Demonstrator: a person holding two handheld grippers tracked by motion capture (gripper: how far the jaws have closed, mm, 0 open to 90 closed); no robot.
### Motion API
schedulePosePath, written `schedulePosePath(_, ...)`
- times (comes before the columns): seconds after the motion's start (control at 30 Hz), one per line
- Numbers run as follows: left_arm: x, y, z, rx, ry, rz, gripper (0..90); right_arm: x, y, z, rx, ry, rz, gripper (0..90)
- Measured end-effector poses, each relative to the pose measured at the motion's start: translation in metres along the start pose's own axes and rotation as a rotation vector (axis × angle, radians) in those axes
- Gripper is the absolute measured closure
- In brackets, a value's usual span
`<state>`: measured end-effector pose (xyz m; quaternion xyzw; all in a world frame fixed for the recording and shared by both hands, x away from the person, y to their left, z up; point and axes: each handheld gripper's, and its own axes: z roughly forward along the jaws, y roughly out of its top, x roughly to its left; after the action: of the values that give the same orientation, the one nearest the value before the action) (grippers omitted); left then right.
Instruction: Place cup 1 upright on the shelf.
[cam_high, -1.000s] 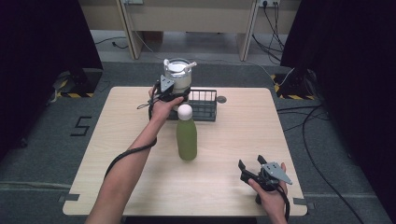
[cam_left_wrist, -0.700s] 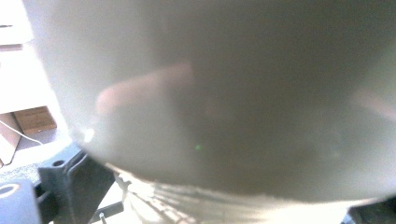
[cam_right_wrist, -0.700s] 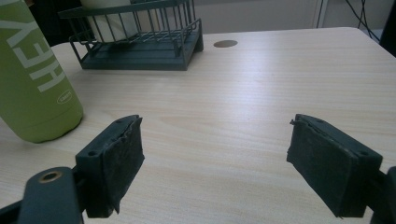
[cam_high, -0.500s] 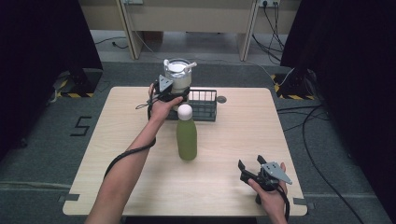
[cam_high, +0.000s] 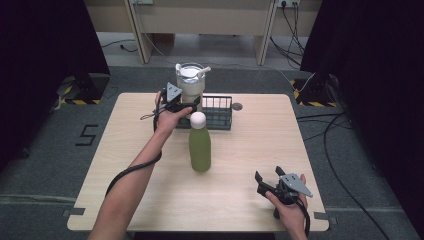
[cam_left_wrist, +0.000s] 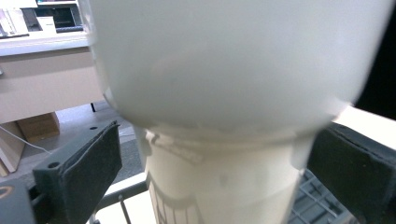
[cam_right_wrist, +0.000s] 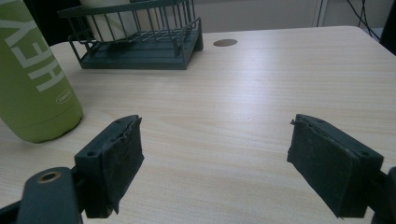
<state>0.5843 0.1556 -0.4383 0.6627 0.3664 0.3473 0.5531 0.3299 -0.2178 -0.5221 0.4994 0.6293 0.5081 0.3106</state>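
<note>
two grippers: the left gripper (cam_high: 192, 102), jaws spread around the white tumbler (cam_left_wrist: 224, 116) in the wire basket (cam_high: 217, 112); the right gripper (cam_high: 267, 179), well apart from the basket, gapes empty.

bottle: tall green metal bottle with a white round cap (cam_high: 199, 145), upright mid-counter, white lettering on its side
counter: pale wooden counter (cam_high: 125, 150), round hole (cam_high: 237, 106) near its far edge
floor: grey carpet, a white "5" (cam_high: 88, 135) marked left of the counter
cables: black cables (cam_high: 327, 130) on the floor at right
</note>
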Motion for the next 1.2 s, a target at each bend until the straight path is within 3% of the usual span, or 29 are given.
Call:
schedulePosePath(0.57, 0.005, 0.001, -0.028, -0.024, 0.004, 0.005, 4.0, 0.0, 0.0, 0.0, 0.001, -0.001, -0.004, 17.3)
schedulePosePath(0.9, 0.006, -0.004, -0.058, -0.043, -0.011, 0.005, 4.2, 0.001, 0.0, -0.001, -0.001, -0.008, 0.007, 17.1)
schedulePosePath(1.2, 0.011, -0.004, -0.084, -0.05, 0.015, 0.014, 4.2, -0.001, 0.001, -0.002, -0.01, -0.017, -0.002, 17.1)
